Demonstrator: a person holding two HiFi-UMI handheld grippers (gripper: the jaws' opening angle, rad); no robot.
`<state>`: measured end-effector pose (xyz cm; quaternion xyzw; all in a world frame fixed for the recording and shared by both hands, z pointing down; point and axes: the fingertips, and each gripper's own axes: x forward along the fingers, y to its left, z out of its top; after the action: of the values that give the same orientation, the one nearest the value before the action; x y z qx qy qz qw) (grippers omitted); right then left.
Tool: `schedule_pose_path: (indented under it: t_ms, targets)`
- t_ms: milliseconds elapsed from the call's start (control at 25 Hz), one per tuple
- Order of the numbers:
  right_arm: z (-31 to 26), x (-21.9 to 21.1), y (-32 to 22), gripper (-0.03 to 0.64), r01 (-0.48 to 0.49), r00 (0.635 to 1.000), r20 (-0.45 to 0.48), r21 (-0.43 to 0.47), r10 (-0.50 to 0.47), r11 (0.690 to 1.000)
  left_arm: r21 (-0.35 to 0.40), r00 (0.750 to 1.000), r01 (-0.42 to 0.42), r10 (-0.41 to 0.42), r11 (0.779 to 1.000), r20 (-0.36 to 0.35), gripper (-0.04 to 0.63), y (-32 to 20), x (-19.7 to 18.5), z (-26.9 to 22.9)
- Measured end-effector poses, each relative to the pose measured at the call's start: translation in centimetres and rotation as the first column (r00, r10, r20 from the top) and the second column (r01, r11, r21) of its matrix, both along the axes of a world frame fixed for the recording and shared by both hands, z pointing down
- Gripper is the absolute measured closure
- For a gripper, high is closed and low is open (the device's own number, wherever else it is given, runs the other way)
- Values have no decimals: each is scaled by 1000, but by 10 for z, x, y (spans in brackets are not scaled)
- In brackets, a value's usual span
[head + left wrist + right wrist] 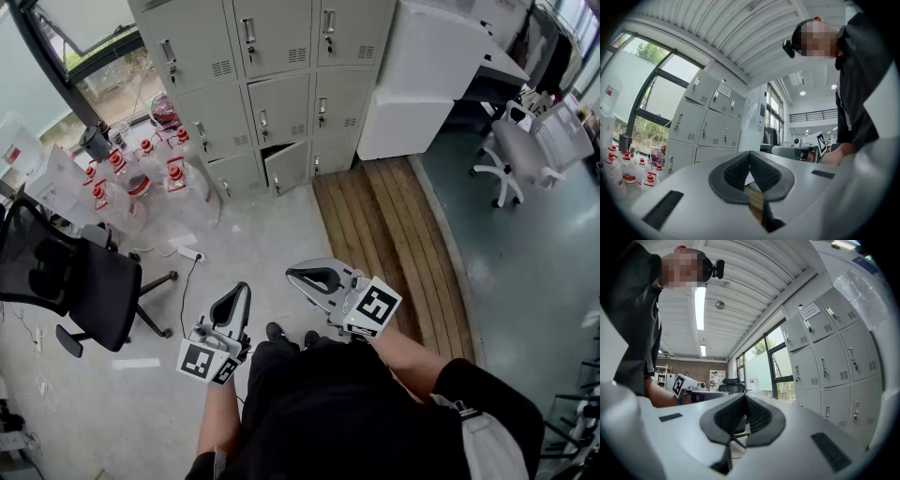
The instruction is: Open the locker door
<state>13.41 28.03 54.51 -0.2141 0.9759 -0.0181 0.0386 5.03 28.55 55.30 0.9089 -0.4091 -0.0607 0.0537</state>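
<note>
A bank of grey metal lockers (272, 84) stands against the far wall, several steps ahead of me. In its bottom row the middle door (287, 167) hangs slightly ajar, with a dark gap along its top; the other doors look closed. My left gripper (241, 291) and right gripper (294, 274) are held low in front of the person's body, far from the lockers, both shut and holding nothing. The left gripper view has its pads (761, 171) pressed together below the lockers (708, 122). In the right gripper view the jaws (744, 398) also meet, with the lockers (829, 362) at right.
A black office chair (75, 277) stands at the left. Several red-capped water bottles (131, 173) crowd the floor left of the lockers, with a power strip (190, 253) nearby. A wooden platform (394, 234), a white cabinet (422, 66) and a white chair (520, 150) lie to the right.
</note>
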Motion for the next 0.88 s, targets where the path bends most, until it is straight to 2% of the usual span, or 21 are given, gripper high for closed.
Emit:
schedule_pose_path:
  t_ms: [880]
  targets:
    - [-5,2,15,606,8,994,109,-20,-6,1000,-16,999,42,-42,999,-14,580,26,-7,4]
